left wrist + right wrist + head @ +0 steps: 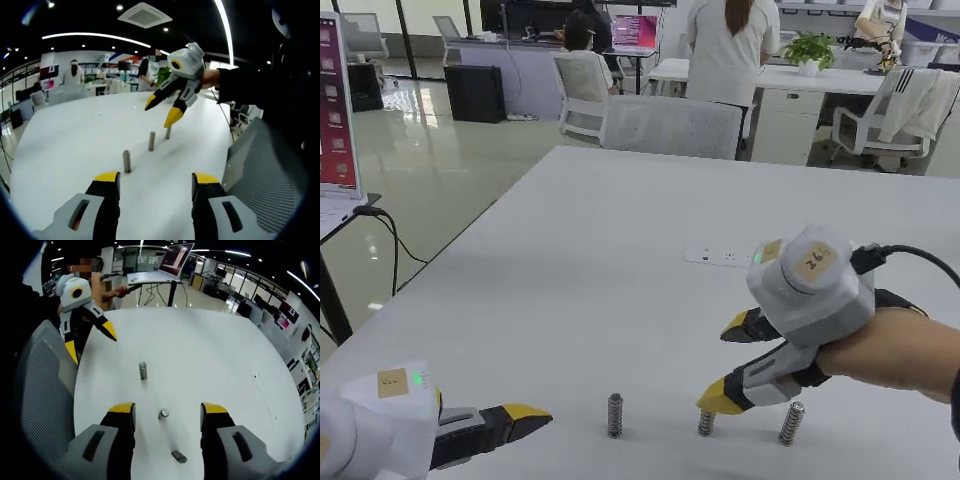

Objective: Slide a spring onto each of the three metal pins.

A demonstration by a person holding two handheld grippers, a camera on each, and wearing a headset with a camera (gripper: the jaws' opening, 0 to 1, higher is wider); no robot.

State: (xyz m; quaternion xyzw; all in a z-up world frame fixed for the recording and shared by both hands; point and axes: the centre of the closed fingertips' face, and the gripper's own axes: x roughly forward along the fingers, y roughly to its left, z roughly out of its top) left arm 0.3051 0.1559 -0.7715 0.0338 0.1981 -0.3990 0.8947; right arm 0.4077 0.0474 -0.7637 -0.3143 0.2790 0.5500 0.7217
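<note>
Three short upright pins, each wrapped in a coiled spring, stand in a row near the table's front edge: the left spring, the middle spring and the right spring, which leans. My right gripper hovers open just above the middle spring, its lower yellow tip almost touching it. The leaning spring sits closer to that camera. My left gripper waits open at the lower left, with nothing between its fingers, facing the row.
The white table is wide and bare, with a flush power socket in its middle. A grey chair stands at the far edge. People and desks are further back, and a laptop stand is on the left.
</note>
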